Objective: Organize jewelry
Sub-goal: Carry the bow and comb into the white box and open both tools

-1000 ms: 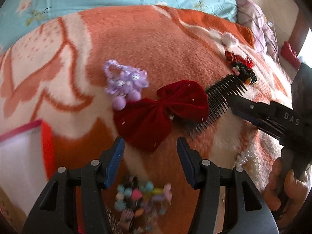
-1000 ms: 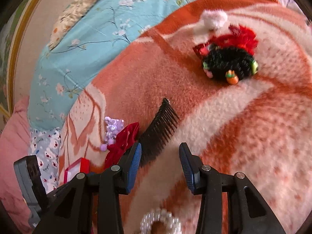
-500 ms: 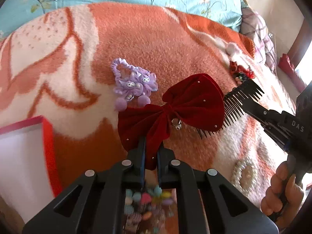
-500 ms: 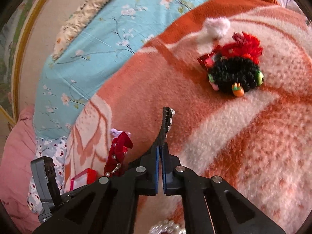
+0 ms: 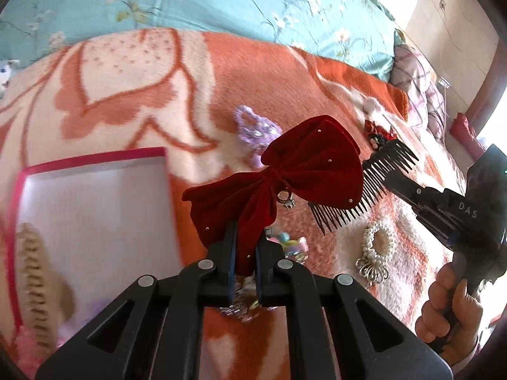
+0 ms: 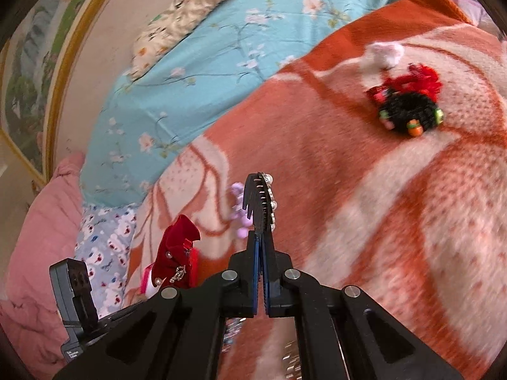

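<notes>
Our left tool is clamped on the lower edge of a red velvet bow, holding it up above the orange and cream blanket just to the right of a white box with a pink rim. Our right tool is pinched tight on a black comb, which sticks straight out from its tips, edge-on to that camera. On the blanket lie a purple hair tie, a pearl hair tie and a black and red hair tie, all apart from one another.
</notes>
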